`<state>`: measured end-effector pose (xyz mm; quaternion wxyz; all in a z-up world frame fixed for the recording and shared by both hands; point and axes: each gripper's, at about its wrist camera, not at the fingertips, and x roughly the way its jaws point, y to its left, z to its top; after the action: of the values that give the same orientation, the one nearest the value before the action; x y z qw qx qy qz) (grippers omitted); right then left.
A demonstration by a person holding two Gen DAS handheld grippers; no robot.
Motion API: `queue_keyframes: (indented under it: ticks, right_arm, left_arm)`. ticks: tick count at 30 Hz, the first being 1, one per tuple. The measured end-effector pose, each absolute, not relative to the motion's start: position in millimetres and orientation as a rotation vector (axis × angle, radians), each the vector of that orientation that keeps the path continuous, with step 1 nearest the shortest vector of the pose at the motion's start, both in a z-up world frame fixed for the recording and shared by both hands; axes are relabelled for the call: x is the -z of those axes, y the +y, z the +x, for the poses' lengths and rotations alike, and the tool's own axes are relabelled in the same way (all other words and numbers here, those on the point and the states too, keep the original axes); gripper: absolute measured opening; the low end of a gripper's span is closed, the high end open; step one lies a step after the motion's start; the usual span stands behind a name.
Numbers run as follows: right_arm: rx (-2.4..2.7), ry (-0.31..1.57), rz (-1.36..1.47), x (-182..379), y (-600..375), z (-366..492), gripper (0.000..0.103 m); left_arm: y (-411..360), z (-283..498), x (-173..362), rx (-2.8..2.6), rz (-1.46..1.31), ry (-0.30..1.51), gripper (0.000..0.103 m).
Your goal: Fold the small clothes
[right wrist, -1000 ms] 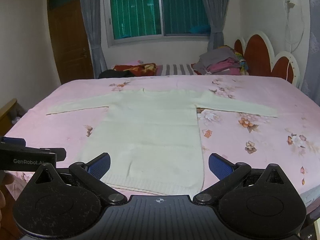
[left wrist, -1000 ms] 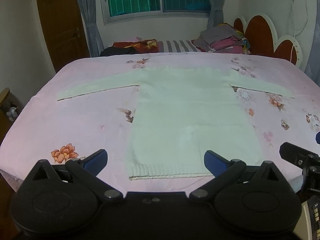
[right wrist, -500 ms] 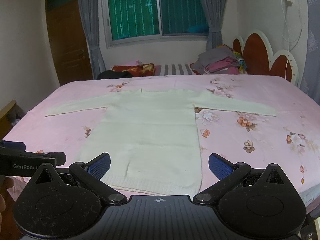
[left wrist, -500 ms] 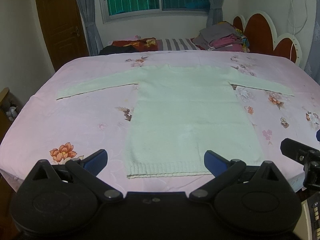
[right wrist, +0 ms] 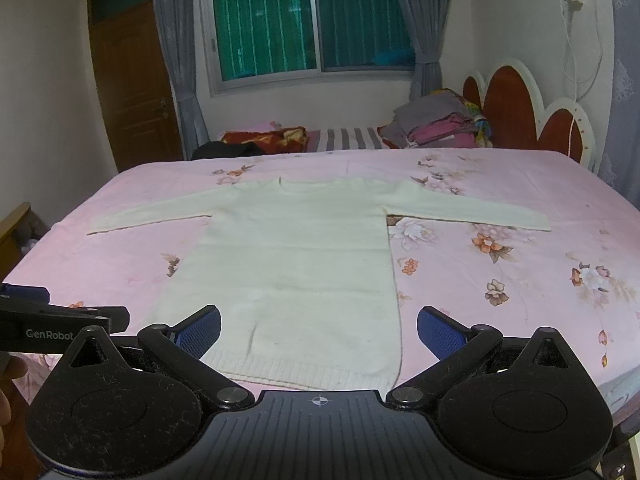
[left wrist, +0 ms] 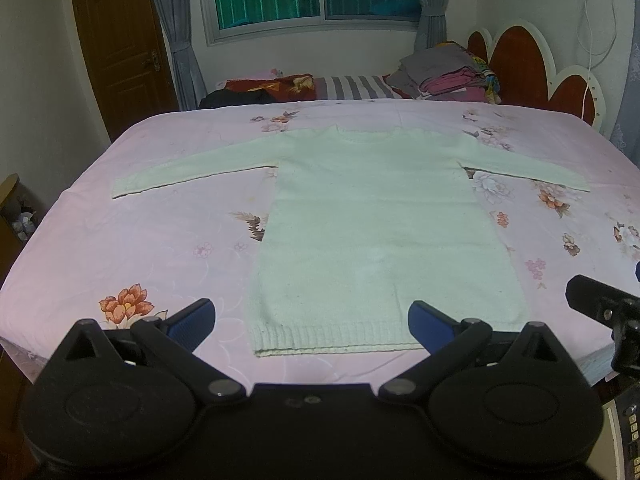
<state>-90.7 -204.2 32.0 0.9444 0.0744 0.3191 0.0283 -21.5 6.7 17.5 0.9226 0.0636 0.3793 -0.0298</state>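
A cream long-sleeved knitted sweater (left wrist: 372, 224) (right wrist: 296, 264) lies flat on the pink flowered bed, front up, both sleeves spread sideways, ribbed hem toward me. My left gripper (left wrist: 312, 322) hovers open just above the hem near the bed's front edge, holding nothing. My right gripper (right wrist: 319, 328) is open too, over the hem's right part, its blue pads (right wrist: 436, 330) wide apart. Part of the right gripper (left wrist: 600, 304) shows at the right edge of the left wrist view, and the left gripper's body (right wrist: 52, 320) at the left edge of the right wrist view.
The bed (left wrist: 140, 240) (right wrist: 520, 300) has bare sheet on both sides of the sweater. A stack of folded clothes (left wrist: 444, 76) (right wrist: 440, 120) and dark and red garments (left wrist: 264, 88) sit at the far side. A red-and-white headboard (right wrist: 516, 116) stands right, a wooden door (left wrist: 120, 40) left.
Both grippers have tilted up and eased back slightly, so the sweater sits a little lower in both views. Nothing on the bed has moved.
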Motion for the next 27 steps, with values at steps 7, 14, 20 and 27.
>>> queue_keyframes:
  ticks: [7, 14, 20, 27]
  right_arm:
    - [-0.052, 0.652, 0.152, -31.6, -204.9, -90.1, 0.103]
    - [-0.046, 0.651, 0.154, -30.4, -206.2, -89.4, 0.103]
    - [-0.045, 0.653, 0.154, -29.5, -206.8, -87.8, 0.103]
    - [-0.037, 0.648, 0.150, -29.3, -208.4, -81.2, 0.103]
  left_arm:
    - [9.1, -17.5, -13.4, 0.059, 0.130, 0.785, 0.102]
    - [9.6, -16.8, -12.3, 0.060, 0.131, 0.785, 0.102]
    - [11.4, -13.1, -10.8, 0.055, 0.134, 0.791, 0.102]
    - [11.5, -3.8, -7.9, 0.049, 0.134, 0.798, 0.102]
